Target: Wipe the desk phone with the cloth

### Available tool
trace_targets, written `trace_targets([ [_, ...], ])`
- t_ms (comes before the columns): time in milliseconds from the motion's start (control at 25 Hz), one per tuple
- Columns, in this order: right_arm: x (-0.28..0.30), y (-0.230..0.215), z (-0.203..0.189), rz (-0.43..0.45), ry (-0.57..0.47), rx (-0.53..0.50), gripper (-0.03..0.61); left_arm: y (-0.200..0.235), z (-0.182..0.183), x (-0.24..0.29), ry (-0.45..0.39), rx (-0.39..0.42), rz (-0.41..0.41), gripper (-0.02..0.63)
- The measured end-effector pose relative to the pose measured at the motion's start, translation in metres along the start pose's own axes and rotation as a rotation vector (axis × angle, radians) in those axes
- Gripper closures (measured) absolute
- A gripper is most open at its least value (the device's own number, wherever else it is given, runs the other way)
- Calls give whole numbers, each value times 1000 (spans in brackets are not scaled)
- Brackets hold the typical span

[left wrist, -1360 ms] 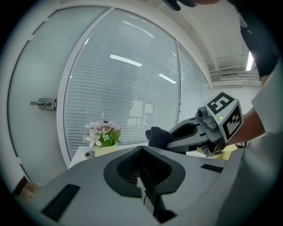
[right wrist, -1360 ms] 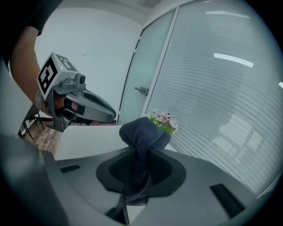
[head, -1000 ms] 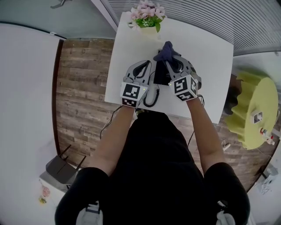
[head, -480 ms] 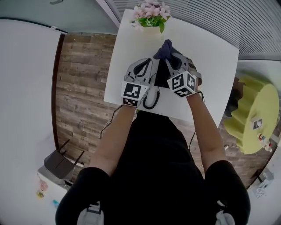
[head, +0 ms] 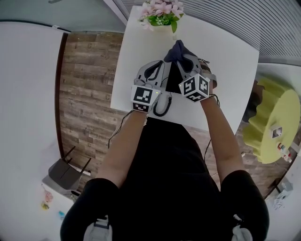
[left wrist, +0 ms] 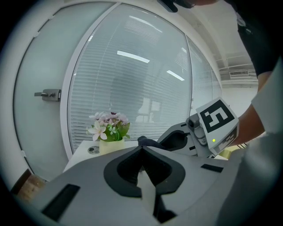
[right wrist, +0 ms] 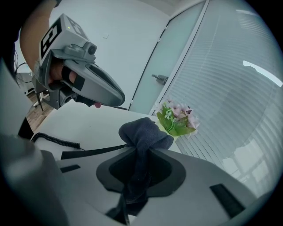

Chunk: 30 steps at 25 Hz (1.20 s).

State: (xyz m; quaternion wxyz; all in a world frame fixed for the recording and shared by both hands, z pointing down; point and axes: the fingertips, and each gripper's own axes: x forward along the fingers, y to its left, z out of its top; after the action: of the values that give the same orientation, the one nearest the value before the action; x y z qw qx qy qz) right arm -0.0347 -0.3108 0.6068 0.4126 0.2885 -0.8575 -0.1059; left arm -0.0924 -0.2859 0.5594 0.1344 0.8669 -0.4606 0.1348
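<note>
Right gripper view: the right gripper [right wrist: 140,152] is clamped on the dark cloth [right wrist: 143,132], which bunches past the jaw tips (a fold trails back between them). The left gripper [left wrist: 142,147] has its jaws together on nothing. Head view puts both over the black desk phone [head: 172,81] by the white table's [head: 225,56] near edge; bare top lies rightward, potted flowers [head: 161,10] at the far edge.

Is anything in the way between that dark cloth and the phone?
Nothing visible. The cloth, clamped in the right gripper, is at the far end of the phone; the shut left gripper is beside it.
</note>
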Motion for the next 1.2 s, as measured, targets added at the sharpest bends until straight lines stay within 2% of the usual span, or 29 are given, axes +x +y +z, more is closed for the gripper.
trace_targets([
  [520, -7, 31, -9, 23, 38, -44, 502, -7, -19, -11, 24, -7, -24, 603],
  [1200, -21, 107, -29, 84, 77, -34, 502, -27, -61, -34, 86, -1, -70, 603],
])
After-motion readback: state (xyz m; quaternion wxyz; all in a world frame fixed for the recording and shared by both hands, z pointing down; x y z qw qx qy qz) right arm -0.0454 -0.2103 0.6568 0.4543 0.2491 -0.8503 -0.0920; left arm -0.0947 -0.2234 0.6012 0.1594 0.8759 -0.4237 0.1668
